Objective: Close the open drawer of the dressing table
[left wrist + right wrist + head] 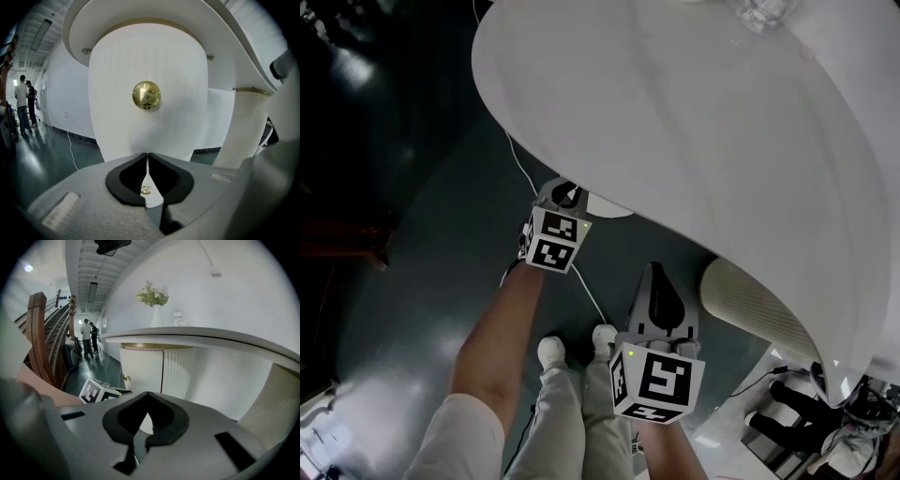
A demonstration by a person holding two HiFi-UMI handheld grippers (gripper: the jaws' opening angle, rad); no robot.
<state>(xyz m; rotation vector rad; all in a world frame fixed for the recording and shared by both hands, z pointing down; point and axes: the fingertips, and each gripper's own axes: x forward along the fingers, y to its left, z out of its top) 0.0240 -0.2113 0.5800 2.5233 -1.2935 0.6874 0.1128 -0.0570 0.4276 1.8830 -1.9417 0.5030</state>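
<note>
Approach step: the left claw (148, 155), clenched and empty, faces the drawer (117, 70) and its knob (146, 95). A straight push inward seems next. The right claw (146, 394) is clenched and idle.

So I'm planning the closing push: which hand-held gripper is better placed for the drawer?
Left. The left hand-held gripper faces the drawer front squarely, brass knob straight ahead, jaws together. The right hand-held gripper hangs off to the side, seeing that front at an angle.
</note>
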